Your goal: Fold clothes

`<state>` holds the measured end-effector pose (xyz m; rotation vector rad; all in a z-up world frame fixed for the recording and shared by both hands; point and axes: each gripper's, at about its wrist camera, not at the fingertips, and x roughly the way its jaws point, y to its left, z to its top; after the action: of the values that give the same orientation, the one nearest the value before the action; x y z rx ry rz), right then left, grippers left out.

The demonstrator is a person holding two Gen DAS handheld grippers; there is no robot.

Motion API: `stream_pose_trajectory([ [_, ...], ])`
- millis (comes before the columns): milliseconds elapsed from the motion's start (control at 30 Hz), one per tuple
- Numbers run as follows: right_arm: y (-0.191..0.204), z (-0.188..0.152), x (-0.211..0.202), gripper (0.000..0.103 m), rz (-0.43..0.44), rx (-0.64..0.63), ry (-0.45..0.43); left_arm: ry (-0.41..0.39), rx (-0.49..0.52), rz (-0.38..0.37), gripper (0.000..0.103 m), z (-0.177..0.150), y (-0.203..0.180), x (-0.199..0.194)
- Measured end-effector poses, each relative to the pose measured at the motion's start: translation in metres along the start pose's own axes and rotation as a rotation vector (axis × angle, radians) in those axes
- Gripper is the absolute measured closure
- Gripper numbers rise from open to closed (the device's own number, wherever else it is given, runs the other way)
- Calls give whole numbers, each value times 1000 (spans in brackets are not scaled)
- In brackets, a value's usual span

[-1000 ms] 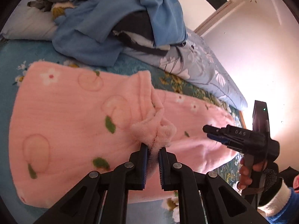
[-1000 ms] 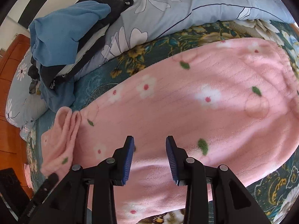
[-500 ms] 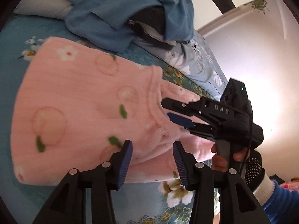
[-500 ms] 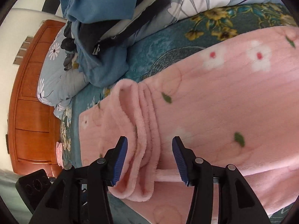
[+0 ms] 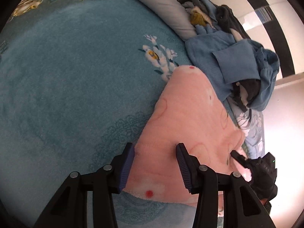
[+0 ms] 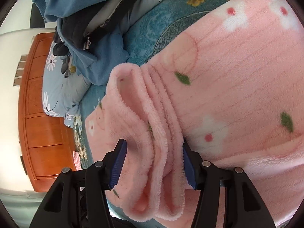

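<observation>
1. The left tongs [image 5: 154, 166], a second ago pinched on a bunched tuft of the fluffy pink fleece garment with white flowers and green leaves [image 5: 191, 117], have just been opening and now stand half apart, pads off the cloth, over the garment's near corner.
2. That garment lies spread on the teal flowered bedspread [image 5: 72, 79], its far edge just beside the heap of blue and dark clothes [image 5: 237, 60].
3. The right tongs [image 6: 153, 164] have also just been opening. They now straddle the garment's thick rolled fold [image 6: 144, 114] on the side away from the heap, the right pad brushing the pile without clamping.
4. By my reading, one fold is laid and released; the right tongs look set to take the rolled edge next.
</observation>
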<state>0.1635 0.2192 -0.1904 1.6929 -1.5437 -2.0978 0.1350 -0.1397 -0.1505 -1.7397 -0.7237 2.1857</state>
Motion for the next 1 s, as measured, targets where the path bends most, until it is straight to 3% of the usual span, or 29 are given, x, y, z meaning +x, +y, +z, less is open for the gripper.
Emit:
stream_pose_trajectory([
  [67,1,-2,0,48,-2,27,7,5,15,10,52,-2,-2,2],
  [167,6,-5,-5,84,-27,27,-5,2,3,-3,52,-2,0,0],
  [200,10,-6,-9,86,-26,18,-12,-4,-1,-10,52,-1,1,-2],
  [333,42,-15,-47,88,30,-137,-96,-26,-4,-79,52,0,0,-9],
  [433,60,-25,-82,88,24,-259,-158,-19,-4,-118,50,0,-2,-9],
  [567,25,-29,-106,88,-71,-226,-207,15,7,-94,50,-1,-5,-1],
  [700,-34,-20,-88,88,-157,-35,-170,38,16,-61,50,-3,-5,4],
  [767,-47,-21,-80,88,-147,27,-160,41,14,-45,50,-4,-4,5],
  [1000,-43,-18,-83,83,-152,-1,-143,30,10,-31,50,-5,-1,6],
])
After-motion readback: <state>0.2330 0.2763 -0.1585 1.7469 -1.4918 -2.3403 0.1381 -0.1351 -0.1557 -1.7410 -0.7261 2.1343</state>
